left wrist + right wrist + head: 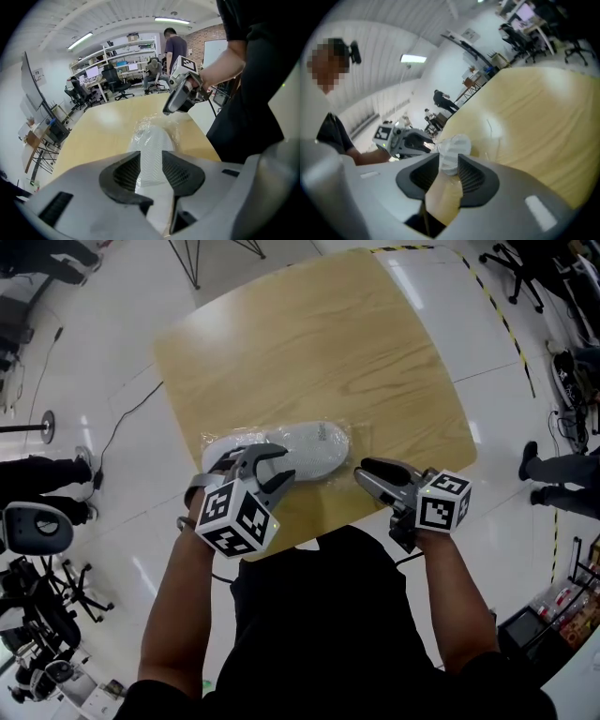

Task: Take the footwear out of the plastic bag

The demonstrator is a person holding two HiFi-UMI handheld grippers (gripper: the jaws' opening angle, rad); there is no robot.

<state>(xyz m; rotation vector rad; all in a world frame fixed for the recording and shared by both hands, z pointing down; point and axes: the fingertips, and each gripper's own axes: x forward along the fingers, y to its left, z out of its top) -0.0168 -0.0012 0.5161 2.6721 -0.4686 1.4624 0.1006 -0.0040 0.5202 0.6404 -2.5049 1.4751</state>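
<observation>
Visibly inside the plastic bag, a white slipper; left gripper and right gripper both with jaws apart.

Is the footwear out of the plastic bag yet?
No: in the head view the pale footwear lies on the wooden table with the clear plastic bag wrapped around it.

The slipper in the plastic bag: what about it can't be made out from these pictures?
- Head view: the left gripper covers one end of the slipper.
- One slipper or a pair: cannot tell, since the plastic bag wrinkles and glares in every view.
- The bag's opening: too faint to find in any view.
- Left gripper view: that gripper's own body hides the slipper's near end.
</observation>
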